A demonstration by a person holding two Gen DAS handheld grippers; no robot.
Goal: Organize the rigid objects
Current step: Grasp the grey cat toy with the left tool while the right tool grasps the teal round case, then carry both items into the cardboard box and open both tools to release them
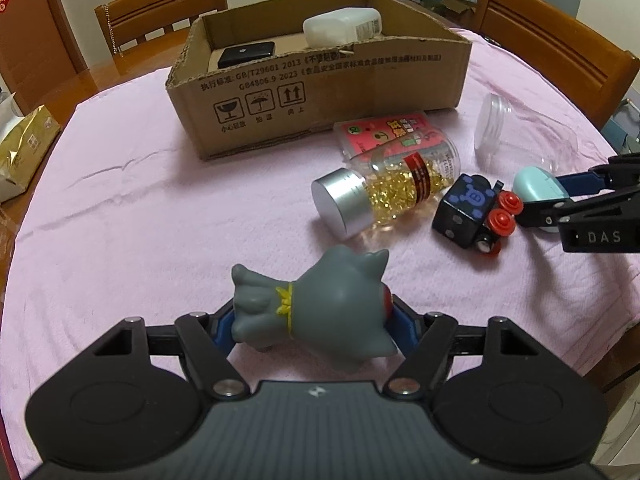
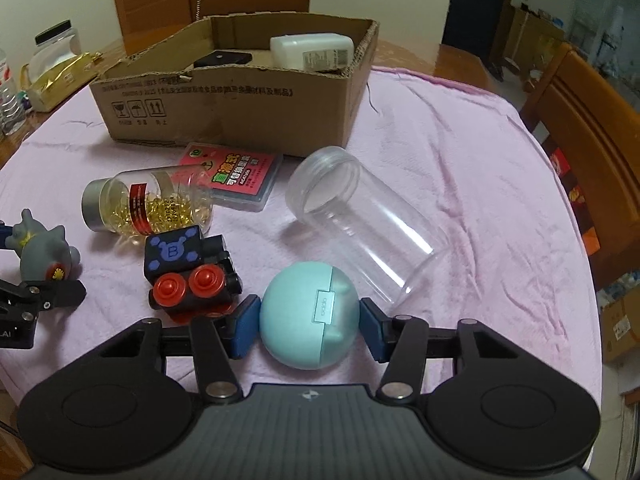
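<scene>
The left hand-held gripper (image 1: 310, 320) pinches a grey toy figure (image 1: 316, 304) lying crosswise between its pads, narrow end leftward. The right hand-held gripper (image 2: 310, 320) clamps a round teal earbud case (image 2: 310, 316), hinge seam running upright. Both sit low over the pink-clothed worktop (image 1: 140, 208); wooden chairs (image 1: 160, 12) stand behind the cardboard box (image 1: 320, 80).

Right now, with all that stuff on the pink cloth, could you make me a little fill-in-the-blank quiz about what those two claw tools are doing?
1. The left gripper is closed around a grey ____.
2. The right gripper has its pads against a round ____-coloured case.
3. The cardboard box already holds a white bottle and a flat ____ object.
4. The bottle of yellow capsules lies on its ____.

Missing words: toy figure; turquoise; black; side
</scene>
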